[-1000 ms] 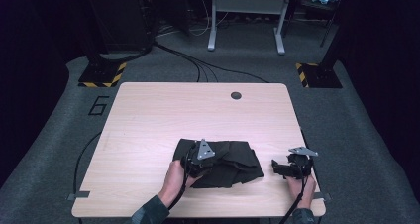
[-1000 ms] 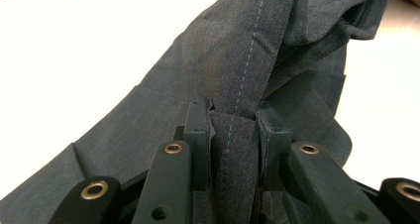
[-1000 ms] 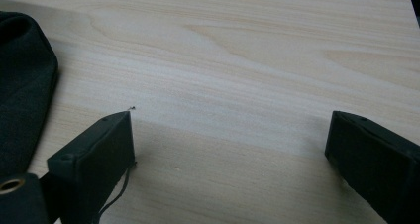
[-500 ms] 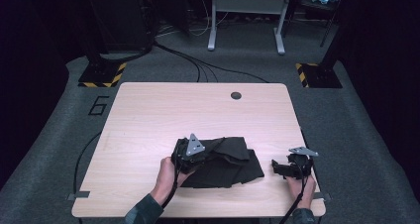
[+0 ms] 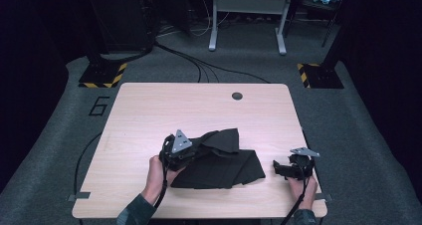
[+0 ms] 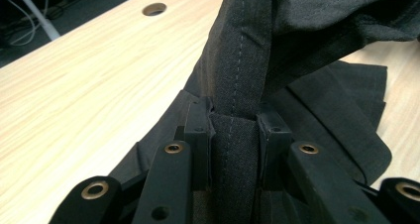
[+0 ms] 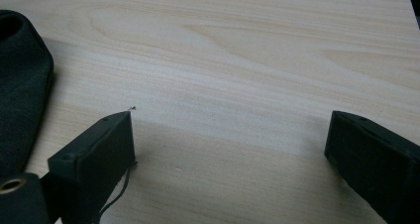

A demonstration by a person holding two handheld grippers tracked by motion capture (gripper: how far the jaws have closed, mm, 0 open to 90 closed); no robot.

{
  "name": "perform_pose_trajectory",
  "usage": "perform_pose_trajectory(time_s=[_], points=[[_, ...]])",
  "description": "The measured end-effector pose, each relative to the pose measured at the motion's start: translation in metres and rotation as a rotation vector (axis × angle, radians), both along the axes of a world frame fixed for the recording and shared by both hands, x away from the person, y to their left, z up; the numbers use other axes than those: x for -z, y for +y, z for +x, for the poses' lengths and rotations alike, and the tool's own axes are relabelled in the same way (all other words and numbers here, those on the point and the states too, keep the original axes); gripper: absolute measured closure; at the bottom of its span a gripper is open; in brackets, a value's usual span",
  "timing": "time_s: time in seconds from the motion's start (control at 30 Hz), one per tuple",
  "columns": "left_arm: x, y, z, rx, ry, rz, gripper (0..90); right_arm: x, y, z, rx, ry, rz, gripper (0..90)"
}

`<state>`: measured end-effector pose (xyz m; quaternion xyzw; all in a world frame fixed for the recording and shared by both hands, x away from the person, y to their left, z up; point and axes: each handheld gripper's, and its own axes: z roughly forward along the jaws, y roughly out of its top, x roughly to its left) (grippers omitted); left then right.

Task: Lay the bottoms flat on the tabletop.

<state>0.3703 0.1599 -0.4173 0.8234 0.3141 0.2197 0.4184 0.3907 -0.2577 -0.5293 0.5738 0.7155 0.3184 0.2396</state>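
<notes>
A black cloth (image 5: 219, 160) lies on the wooden desk (image 5: 149, 110), near the front edge and about in the middle from side to side. It is crumpled and folded over itself, and one flap sticks up toward the back of the desk. The left gripper (image 5: 186, 153) sits at the left end of the cloth, and a hand (image 5: 158, 172) holds it from the front edge of the desk. In the left gripper view, its two black jaws pinch a thick folded edge of the black cloth (image 6: 237, 85) with a line of stitches on it. The edge goes up from the jaws, and more of the cloth hangs over it and spreads out on the desk (image 6: 89, 70) to the right. The right gripper (image 5: 281, 169) rests close to the front right corner of the desk, just beside the right end of the cloth but not touching it. The other hand (image 5: 304, 187) holds it from the front edge. In the right gripper view, its jaws are spread wide apart with bare wood between them, and the dark cloth (image 7: 20, 85) shows at the left side. A small round hole (image 5: 237, 95) is in the desk near the back edge. A cable (image 5: 84, 155) runs down off the left edge of the desk.
</notes>
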Motion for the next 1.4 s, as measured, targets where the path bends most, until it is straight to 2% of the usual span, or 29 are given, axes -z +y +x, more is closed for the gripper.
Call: perform_pose_trajectory(time_s=[0.43,0.87,0.9,1.03,1.13,1.4], points=[[-0.006,0.036,-0.008,-0.092,-0.053,-0.044,72.5,0.0,0.0,0.0,0.002,-0.001,-0.002,4.6],[-0.007,0.07,-0.01,-0.168,-0.057,-0.066,72.3,0.0,0.001,0.0,0.002,0.0,-0.007,4.7],[-0.006,0.073,-0.01,-0.18,-0.068,-0.068,72.3,0.0,0.001,0.0,0.002,0.001,-0.008,4.7],[-0.004,0.084,-0.012,-0.206,-0.061,-0.068,72.1,0.0,0.001,0.0,0.002,0.002,-0.009,4.7],[-0.001,0.093,-0.014,-0.241,-0.065,-0.084,72.2,0.0,0.001,0.0,0.003,0.002,-0.009,4.7],[0.012,0.125,-0.019,-0.325,-0.028,-0.109,71.7,0.0,0.001,0.0,0.004,0.002,-0.011,4.7]])
